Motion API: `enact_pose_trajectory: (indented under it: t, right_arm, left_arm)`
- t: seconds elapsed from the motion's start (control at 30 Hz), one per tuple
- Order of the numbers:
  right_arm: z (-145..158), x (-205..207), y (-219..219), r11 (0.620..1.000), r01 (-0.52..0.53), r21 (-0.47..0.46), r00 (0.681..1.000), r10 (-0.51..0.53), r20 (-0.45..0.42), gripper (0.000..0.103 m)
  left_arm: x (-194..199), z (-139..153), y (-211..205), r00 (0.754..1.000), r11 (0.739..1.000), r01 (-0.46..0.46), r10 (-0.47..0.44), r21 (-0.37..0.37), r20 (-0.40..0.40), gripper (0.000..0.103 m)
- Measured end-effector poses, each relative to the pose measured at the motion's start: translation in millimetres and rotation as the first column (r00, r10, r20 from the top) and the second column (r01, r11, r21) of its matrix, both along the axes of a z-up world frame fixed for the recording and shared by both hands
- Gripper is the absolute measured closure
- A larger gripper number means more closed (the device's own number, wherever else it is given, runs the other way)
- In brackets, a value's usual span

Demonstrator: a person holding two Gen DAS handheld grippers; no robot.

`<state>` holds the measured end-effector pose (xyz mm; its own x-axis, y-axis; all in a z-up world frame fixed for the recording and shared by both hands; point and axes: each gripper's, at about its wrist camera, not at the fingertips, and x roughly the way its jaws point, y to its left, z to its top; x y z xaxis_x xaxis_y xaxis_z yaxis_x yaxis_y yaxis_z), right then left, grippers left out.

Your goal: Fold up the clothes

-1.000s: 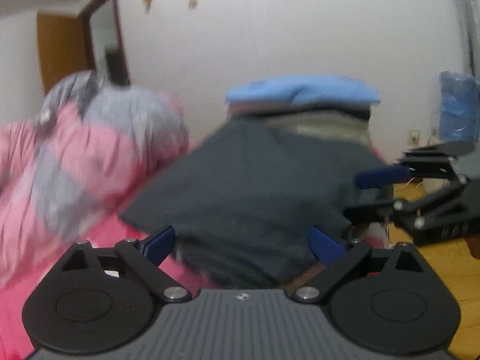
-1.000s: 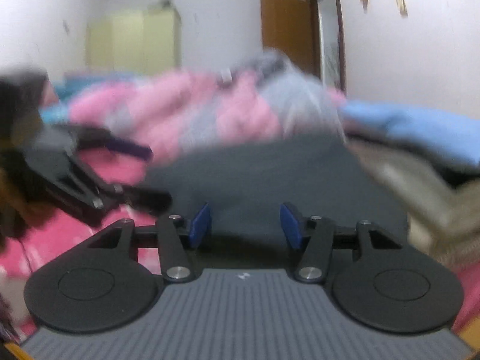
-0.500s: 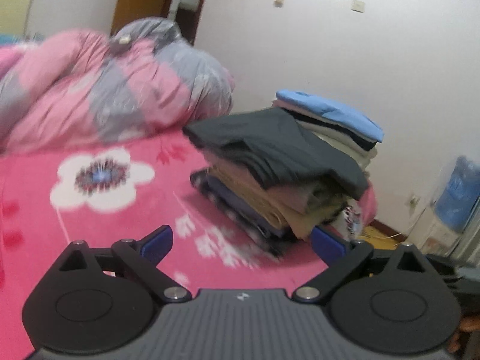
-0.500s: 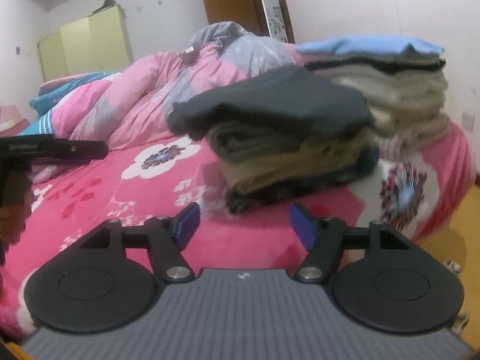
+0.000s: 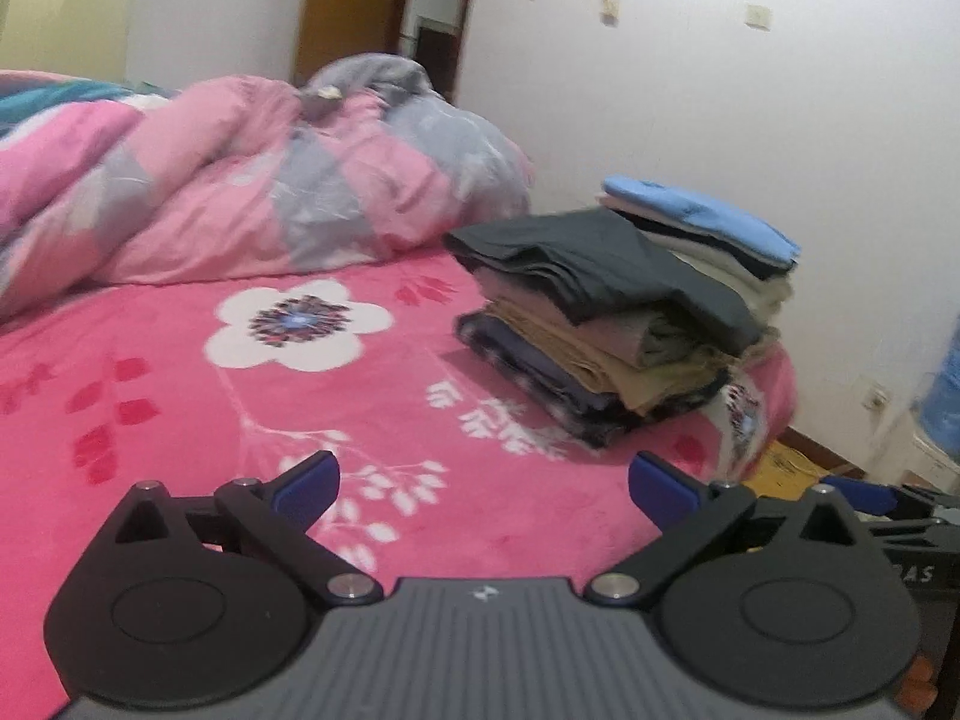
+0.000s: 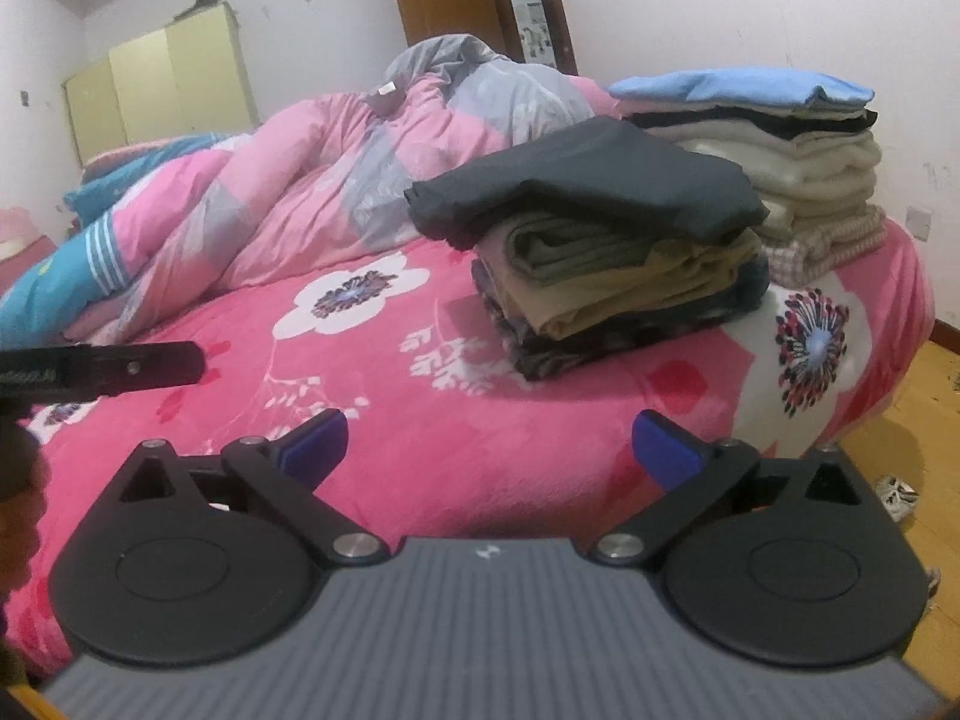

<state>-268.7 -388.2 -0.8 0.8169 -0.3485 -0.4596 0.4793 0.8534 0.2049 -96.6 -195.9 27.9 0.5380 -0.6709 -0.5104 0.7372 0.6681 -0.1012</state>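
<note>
A folded dark grey garment (image 5: pixel 606 267) (image 6: pixel 588 183) lies on top of a stack of folded clothes (image 5: pixel 600 360) (image 6: pixel 612 294) on the pink flowered bed (image 5: pixel 300 396) (image 6: pixel 492 420). Behind it stands a second stack topped by a blue garment (image 5: pixel 702 213) (image 6: pixel 744 90). My left gripper (image 5: pixel 483 489) is open and empty, well back from the stacks over the bed. My right gripper (image 6: pixel 489 450) is open and empty too, near the bed's edge. The left gripper's side (image 6: pixel 102 369) shows at the left of the right wrist view.
A crumpled pink and grey quilt (image 5: pixel 258 192) (image 6: pixel 336 180) fills the back of the bed. A white wall (image 5: pixel 750 108) runs behind the stacks. Wooden floor (image 6: pixel 912 420) lies to the right, with a shoe (image 6: pixel 897 495) on it. A yellow wardrobe (image 6: pixel 162 84) and doorway (image 5: pixel 432 18) stand far back.
Both grippers have pulled back from the dark grey garment, which now rests on the stack. The right gripper's jaws have opened wider.
</note>
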Motion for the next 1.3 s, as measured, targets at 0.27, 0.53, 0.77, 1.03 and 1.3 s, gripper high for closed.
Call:
enact_pose_trajectory:
  t: [0.27,0.53,0.77,1.03,1.3]
  right_arm:
    - [8,19,31,0.998,0.027,-0.052,0.997,-0.031,-0.066,0.001]
    - [8,18,48,0.988,0.092,-0.126,0.982,-0.111,-0.154,0.001]
    - [16,13,47,0.975,0.151,-0.166,0.972,-0.177,-0.152,0.001]
    - [37,13,46,0.947,0.224,-0.23,0.961,-0.253,-0.107,0.001]
    - [42,20,47,0.93,0.237,-0.28,0.949,-0.284,-0.14,0.001]
  left_arm:
    - [-15,-9,13,0.986,0.981,-0.166,0.164,0.104,0.029,0.0]
    - [-17,-8,21,0.982,0.977,-0.186,0.187,0.1,0.0,0.0]
    - [-22,2,19,0.98,0.977,-0.194,0.188,0.085,0.069,0.0]
    - [-13,18,15,0.98,0.984,-0.177,0.175,0.018,0.09,0.0]
    - [-2,26,12,0.982,0.986,-0.163,0.165,-0.03,0.087,0.0]
